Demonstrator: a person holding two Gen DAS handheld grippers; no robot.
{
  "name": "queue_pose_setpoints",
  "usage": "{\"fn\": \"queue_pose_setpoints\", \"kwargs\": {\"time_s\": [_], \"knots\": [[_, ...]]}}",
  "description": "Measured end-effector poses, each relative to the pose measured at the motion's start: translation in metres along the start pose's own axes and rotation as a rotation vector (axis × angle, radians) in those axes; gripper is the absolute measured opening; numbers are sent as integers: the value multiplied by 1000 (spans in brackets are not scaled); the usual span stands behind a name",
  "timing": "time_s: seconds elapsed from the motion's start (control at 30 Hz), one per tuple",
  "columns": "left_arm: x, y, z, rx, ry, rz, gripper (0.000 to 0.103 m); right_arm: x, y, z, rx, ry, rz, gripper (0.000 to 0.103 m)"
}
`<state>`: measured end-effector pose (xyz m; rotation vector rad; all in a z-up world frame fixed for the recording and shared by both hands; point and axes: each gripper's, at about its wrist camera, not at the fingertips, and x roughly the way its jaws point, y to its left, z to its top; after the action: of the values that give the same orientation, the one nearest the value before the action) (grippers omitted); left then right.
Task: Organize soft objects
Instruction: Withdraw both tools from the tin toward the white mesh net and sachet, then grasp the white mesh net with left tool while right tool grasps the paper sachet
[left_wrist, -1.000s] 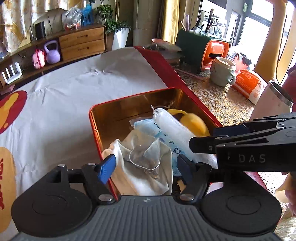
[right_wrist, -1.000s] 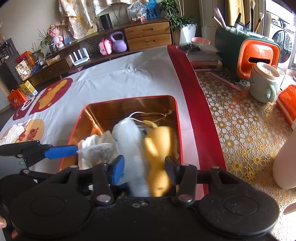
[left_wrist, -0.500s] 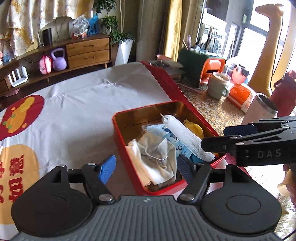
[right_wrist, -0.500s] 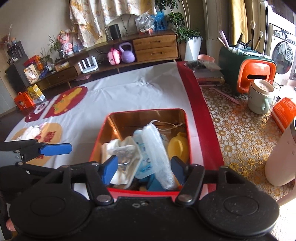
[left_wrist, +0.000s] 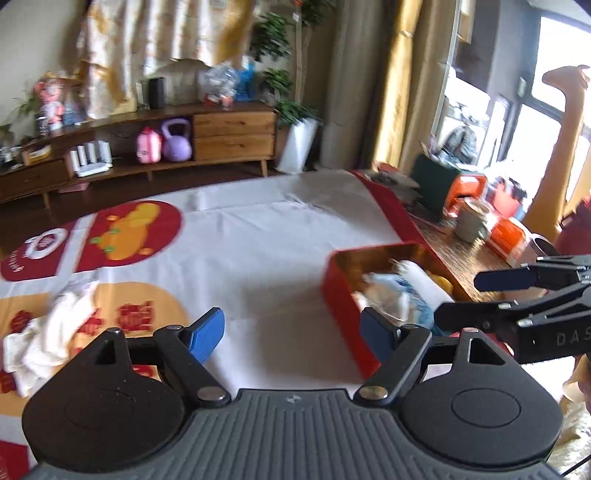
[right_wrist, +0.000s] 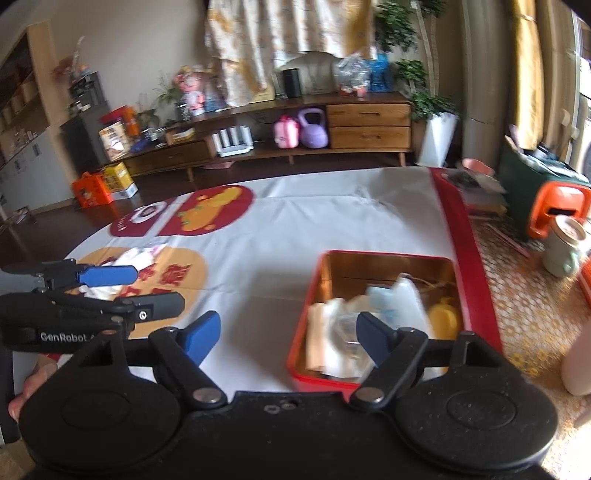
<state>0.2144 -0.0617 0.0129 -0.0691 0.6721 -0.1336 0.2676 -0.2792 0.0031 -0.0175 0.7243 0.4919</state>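
Both grippers spread apart, holding nothing, above the tablecloth (right_wrist: 332, 229).
Left gripper (left_wrist: 291, 332) and right gripper (right_wrist: 288, 332) hover short of the red tin (right_wrist: 306, 325); tin holds white cloth (right_wrist: 332, 332), blue packet (right_wrist: 388, 295), yellow item (right_wrist: 443, 317). White rag pile (left_wrist: 48, 332) lies well apart at left.

left gripper (left_wrist: 293, 334) and right gripper (right_wrist: 288, 338) empty, fingers spread.
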Motion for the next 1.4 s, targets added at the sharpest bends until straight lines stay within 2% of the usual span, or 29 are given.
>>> {"fn": "queue_pose_setpoints", "kwargs": {"time_s": [0.47,0.6,0.7,0.8,1.07,1.4], "knots": [[-44,113,-20,-104,-39,96,85,40,108,19,-131,31,113,99],[-47,141,-25,-120,-28,131,94,55,133,24,-150,44,145,101],[-48,160,-28,-129,-31,138,95,67,148,30,-158,58,160,102],[-45,178,-29,-145,-24,139,103,80,163,36,-164,74,169,102],[-27,217,-38,-177,-15,184,103,122,190,61,-161,116,187,102],[17,262,-45,-260,66,212,103,199,207,95,-113,176,175,102]]}}
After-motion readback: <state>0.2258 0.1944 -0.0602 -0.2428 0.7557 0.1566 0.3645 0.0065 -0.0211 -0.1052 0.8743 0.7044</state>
